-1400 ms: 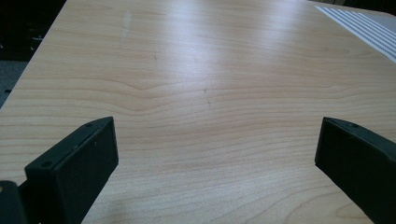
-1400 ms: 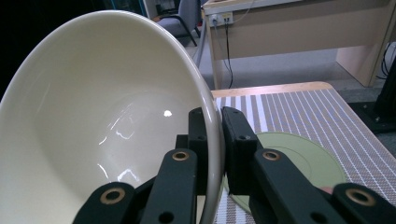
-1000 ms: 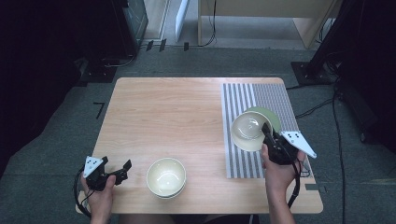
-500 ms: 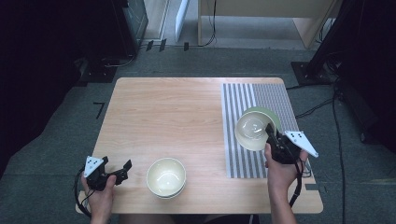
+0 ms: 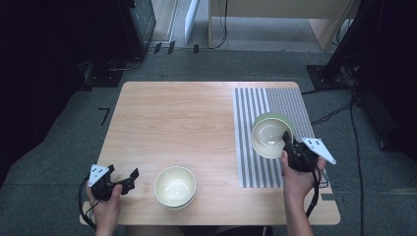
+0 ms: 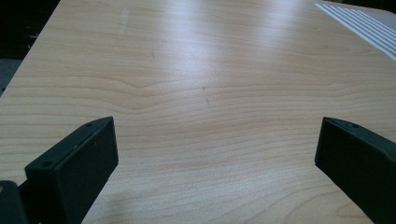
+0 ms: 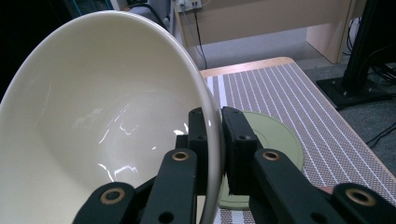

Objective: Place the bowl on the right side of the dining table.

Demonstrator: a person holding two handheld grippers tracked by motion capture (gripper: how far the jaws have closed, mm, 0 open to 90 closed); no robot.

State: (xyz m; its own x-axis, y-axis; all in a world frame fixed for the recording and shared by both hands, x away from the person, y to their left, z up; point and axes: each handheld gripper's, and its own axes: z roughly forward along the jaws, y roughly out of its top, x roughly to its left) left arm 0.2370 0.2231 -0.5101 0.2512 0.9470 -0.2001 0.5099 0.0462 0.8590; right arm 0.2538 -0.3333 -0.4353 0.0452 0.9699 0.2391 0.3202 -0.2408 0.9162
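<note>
Right tongs (image 5: pixel 286 139) are clamped on the rim of a cream bowl (image 5: pixel 268 138), one jaw inside the wall and one outside, as my right gripper view shows up close (image 7: pixel 212 140). I see the bowl (image 7: pixel 107 121) tipped on its side there, lifted off a pale green plate (image 7: pixel 275 140) that lies flat on the striped mat (image 7: pixel 299 98) beneath it. From the high view the plate (image 5: pixel 281 118) peeks out behind the bowl's far edge.

Left tongs (image 5: pixel 129 178) sit low at the near left corner of the desk (image 5: pixel 172 118), jaws spread wide with nothing between them; my left gripper view has bare wood (image 6: pixel 205 93) between the two black jaws (image 6: pixel 212 154).

A second cream bowl (image 5: pixel 175 187) stands upright near the front edge, just beside the left tongs and well apart from the held bowl. Nothing stands between the two bowls.

The desk is light wood, with the grey-and-white striped mat (image 5: pixel 268 98) covering its right part. Around it I see grey carpet (image 5: pixel 74 128), black cables (image 5: pixel 339 110) trailing on the right, dark equipment at the left, and a pale wooden piece of furniture (image 5: pixel 275 10) at the back.
</note>
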